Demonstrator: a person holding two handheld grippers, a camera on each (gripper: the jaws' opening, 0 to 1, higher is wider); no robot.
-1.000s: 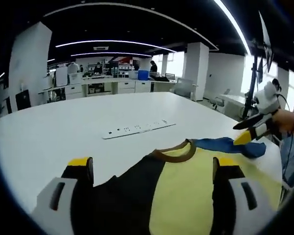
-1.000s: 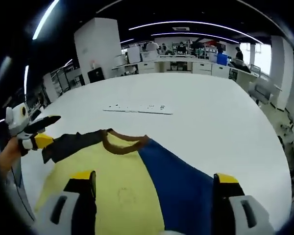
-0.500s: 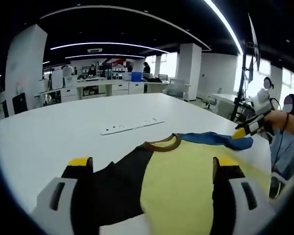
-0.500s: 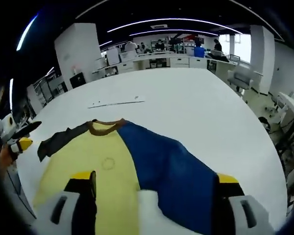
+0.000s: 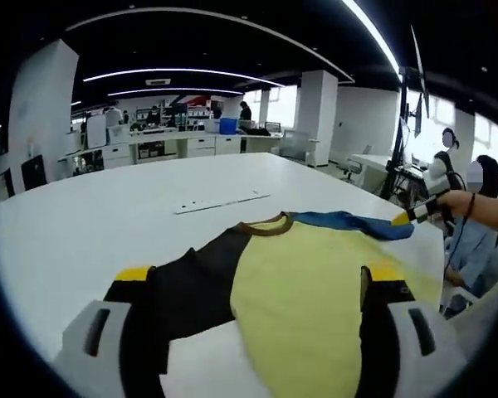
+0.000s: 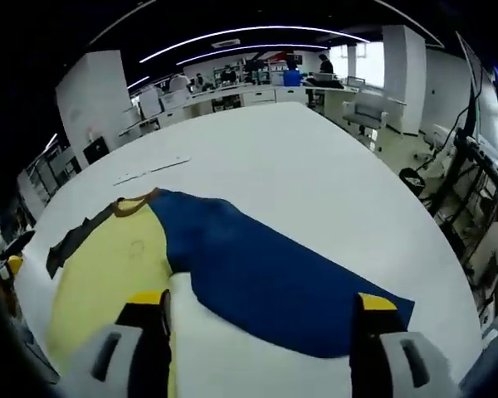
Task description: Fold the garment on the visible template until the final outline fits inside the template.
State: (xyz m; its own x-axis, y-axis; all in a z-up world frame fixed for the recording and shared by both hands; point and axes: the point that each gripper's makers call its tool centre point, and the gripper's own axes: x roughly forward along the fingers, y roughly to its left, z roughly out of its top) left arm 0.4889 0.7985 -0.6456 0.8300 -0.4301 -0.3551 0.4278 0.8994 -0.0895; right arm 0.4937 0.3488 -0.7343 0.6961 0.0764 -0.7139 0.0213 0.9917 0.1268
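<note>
I see the yellow, black and blue short-sleeved shirt [image 5: 299, 274] spread flat on the big white table [image 5: 83, 224], collar toward a thin white strip [image 5: 222, 201]. My left gripper [image 5: 261, 286] hangs open over its black side, my right gripper [image 6: 257, 311] open over the blue side; neither holds cloth.

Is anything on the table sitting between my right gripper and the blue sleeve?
Nothing visible does. The right gripper hangs open directly over the blue sleeve; the white strip lies well beyond the collar.
</note>
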